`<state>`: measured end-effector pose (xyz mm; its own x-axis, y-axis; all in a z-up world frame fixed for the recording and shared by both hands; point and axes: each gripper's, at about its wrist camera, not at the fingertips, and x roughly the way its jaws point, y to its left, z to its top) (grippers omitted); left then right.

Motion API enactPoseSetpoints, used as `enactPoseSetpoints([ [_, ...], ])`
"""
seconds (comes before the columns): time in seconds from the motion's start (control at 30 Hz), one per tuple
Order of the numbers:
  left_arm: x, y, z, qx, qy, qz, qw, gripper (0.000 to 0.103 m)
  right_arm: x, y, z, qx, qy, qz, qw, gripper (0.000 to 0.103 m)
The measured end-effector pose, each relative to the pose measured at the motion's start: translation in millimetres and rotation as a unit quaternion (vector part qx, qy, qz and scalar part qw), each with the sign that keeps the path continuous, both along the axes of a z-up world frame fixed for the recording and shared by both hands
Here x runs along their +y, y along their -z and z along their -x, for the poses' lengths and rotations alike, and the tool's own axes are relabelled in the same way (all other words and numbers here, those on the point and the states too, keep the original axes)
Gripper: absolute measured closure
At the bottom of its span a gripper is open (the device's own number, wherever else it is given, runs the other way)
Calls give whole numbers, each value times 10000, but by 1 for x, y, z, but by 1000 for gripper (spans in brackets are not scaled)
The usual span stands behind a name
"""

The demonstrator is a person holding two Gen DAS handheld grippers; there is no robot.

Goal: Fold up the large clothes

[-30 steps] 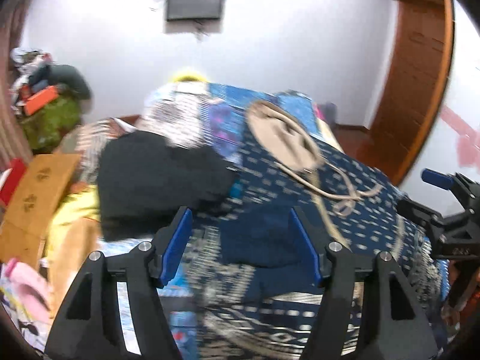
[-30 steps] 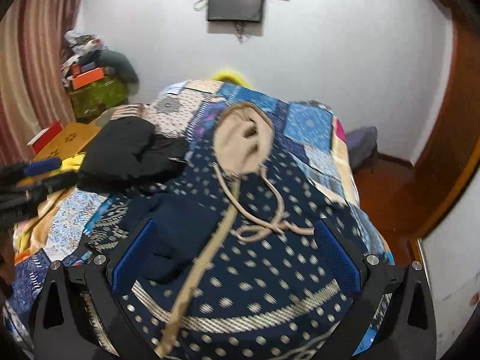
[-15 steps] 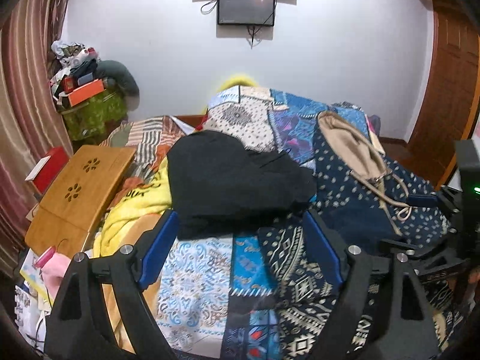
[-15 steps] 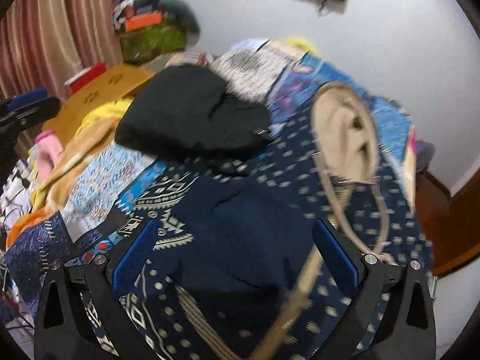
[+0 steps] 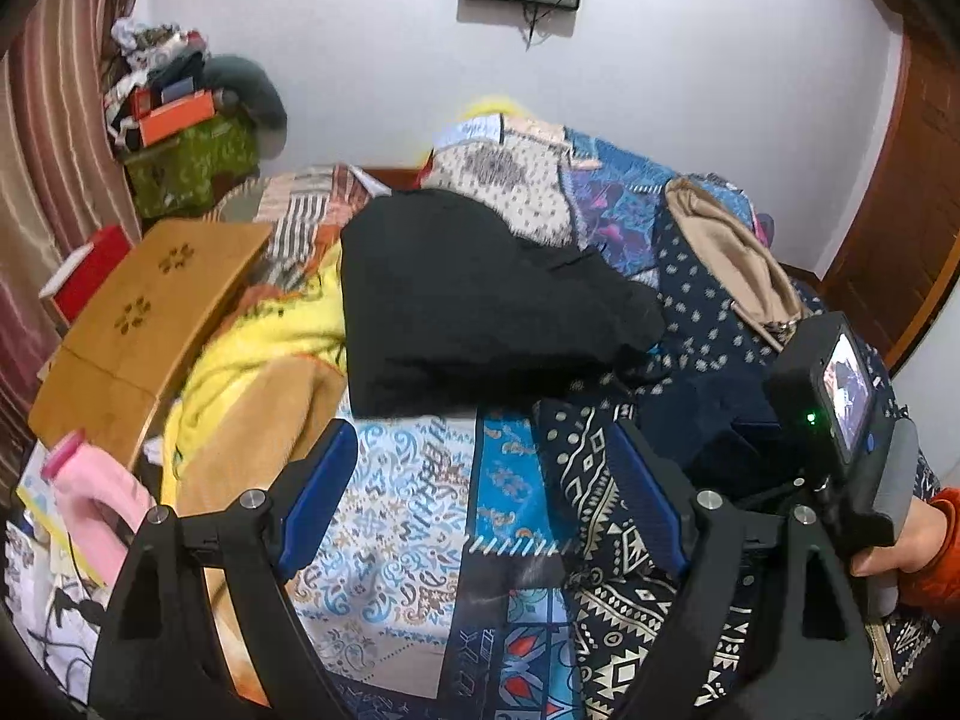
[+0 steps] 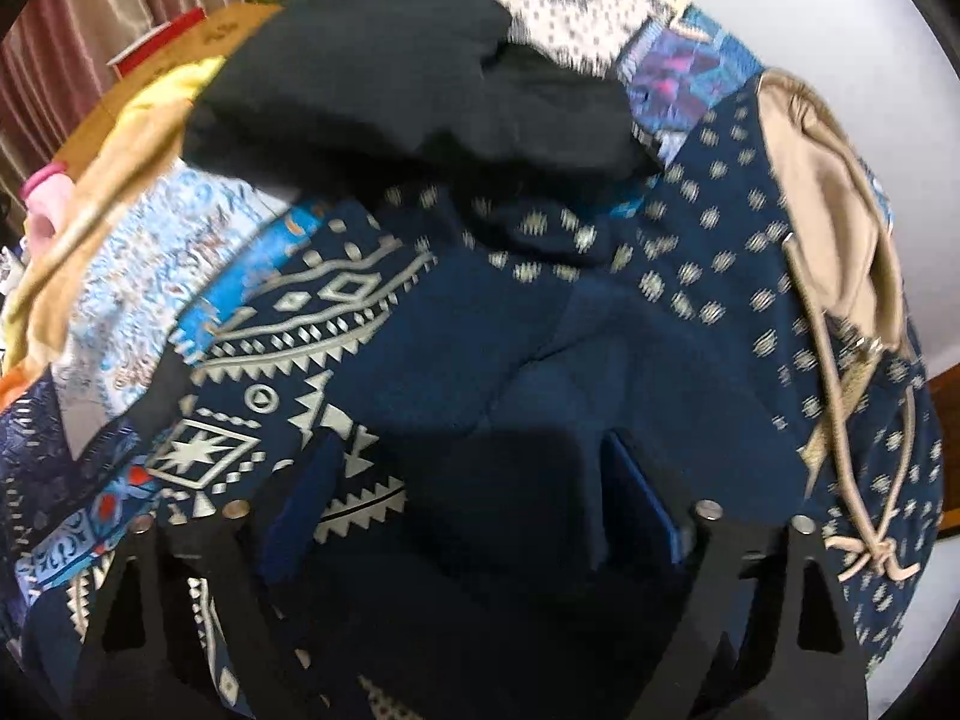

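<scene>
While the left gripper (image 5: pixel 480 498) hangs over the near part of the patchwork quilt (image 5: pixel 396 516), its blue-padded jaws stand wide apart with nothing between them but the light-blue printed patch below. The black garment (image 5: pixel 480 300) is taken as landmark throughout. Left wrist view: it lies in a loose heap on the quilt, beyond the left fingertips and apart from them. To its right, touching its lower right edge, lies the dark navy hooded garment (image 5: pixel 708 324) with pale dots; its tan-lined hood (image 5: pixel 732 258) lies further right, toward the wall. To the left of the black garment sit a yellow blanket (image 5: pixel 270 324) and, past that, a wooden lap tray (image 5: pixel 150 306). A pink item (image 5: pixel 96 498) lies nearer the camera than the tray. To the right of and nearer than the black garment, the second tool's body with its small lit screen (image 5: pixel 846 390) is gripped by a hand (image 5: pixel 900 540) in an orange sleeve.

Right wrist view (blurred): the right gripper (image 6: pixel 468 498) points steeply down just on the near side of the black garment (image 6: pixel 408 78), over the plain navy fabric of the hooded garment (image 6: pixel 600 360). Its jaws have just been closing in but are still spread; a fold of navy cloth sits between the pads, and I cannot tell whether the pads touch it. The hood (image 6: pixel 840 210) and its tan drawcord (image 6: pixel 864 480) lie to the right of the black garment.
</scene>
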<state>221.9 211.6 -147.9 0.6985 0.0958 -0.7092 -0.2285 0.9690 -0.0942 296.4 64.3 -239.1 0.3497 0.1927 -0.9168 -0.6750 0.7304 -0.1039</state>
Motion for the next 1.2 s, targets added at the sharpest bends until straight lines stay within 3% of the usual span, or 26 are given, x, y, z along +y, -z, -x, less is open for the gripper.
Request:
enactPoseSetpoints([
  [0.07,2,10,-6,145,-9,148,9998,19,0,3,0,-4,-52,-36,10000,23],
  [0.13,3,20,-12,306,-29,295,9991,19,0,1,3,-98,-113,-120,9998,33],
  [0.3,-3,34,-23,500,-63,546,9972,19,0,-2,6,-179,-149,-237,9994,75],
  [0.4,-11,36,-25,530,-17,492,9974,19,-7,-9,4,-97,-1,-493,9987,90],
  [0.53,-18,36,-27,584,40,479,9971,19,-23,-29,-5,31,237,-986,9948,93],
  [0.8,-36,36,-33,632,129,489,9967,19,-85,-109,-1,-697,615,-1864,9781,93],
  [1.0,-60,32,-43,644,349,408,9965,19,-148,-157,-1,-1242,1224,-2445,9538,93],
  [1.2,-87,25,-47,593,624,332,9957,19,-197,-165,-6,-1410,1716,-2714,9365,93],
])
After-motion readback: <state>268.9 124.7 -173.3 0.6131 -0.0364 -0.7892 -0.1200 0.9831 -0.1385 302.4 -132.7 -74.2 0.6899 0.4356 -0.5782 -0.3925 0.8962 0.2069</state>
